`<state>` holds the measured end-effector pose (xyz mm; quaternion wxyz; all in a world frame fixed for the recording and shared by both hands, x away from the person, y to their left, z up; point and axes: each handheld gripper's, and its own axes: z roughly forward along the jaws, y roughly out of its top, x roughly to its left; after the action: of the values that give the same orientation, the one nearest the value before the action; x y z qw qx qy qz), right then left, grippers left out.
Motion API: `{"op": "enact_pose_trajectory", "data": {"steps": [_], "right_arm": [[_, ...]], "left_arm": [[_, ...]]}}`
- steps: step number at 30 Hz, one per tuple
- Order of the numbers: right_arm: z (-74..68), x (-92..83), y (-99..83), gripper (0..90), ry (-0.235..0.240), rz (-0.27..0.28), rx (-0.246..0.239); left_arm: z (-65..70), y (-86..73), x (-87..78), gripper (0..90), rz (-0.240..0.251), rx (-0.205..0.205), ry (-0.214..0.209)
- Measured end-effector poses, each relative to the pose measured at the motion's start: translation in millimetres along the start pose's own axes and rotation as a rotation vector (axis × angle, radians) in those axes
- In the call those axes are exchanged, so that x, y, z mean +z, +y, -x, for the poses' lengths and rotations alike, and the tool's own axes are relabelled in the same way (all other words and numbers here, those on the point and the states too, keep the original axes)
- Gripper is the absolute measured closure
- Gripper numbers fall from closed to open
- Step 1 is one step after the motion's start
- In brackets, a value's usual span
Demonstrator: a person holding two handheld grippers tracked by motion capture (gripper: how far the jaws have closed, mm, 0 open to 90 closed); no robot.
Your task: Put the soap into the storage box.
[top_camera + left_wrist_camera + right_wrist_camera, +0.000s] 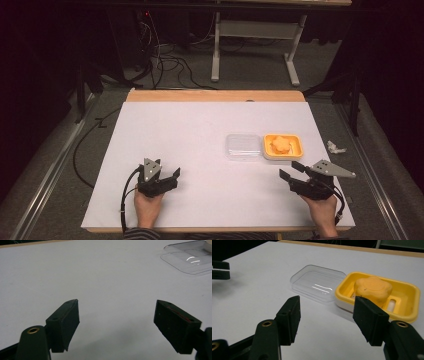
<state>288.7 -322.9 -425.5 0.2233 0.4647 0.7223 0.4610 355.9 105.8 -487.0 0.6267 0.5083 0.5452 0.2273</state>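
A yellow soap dish holding an orange flower-shaped soap stands at the right of the white table. A clear plastic lid lies beside it on its left, touching it. My right gripper hovers just in front of the dish, open, with nothing between its jaws. In the right gripper view the soap, dish and lid lie just beyond the right gripper. My left gripper rests open near the front left. In its own view, the left gripper holds nothing and the lid shows far right.
The white table top has a wooden strip along its far edge. A crumpled white scrap lies off the table's right side. Cables and a desk frame stand on the floor behind.
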Motion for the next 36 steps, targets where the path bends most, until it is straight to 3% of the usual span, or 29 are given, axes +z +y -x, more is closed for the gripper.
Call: {"op": "enact_pose_trajectory", "data": {"steps": [17,21,36], "right_arm": [[-8.6,20.4,1.6,39.9,0.032,-0.016,-0.011],[-10.5,25.7,1.9,40.0,0.034,-0.027,-0.016],[-9.0,43.5,-3.5,40.5,0.039,-0.084,-0.014]], "left_arm": [[-0.3,0.3,-0.1,21.1,0.002,-0.004,0.001],[-1.0,1.4,-0.4,21.1,0.012,-0.024,-0.003],[-1.0,1.3,-0.5,21.2,0.010,-0.021,-0.002]]}}
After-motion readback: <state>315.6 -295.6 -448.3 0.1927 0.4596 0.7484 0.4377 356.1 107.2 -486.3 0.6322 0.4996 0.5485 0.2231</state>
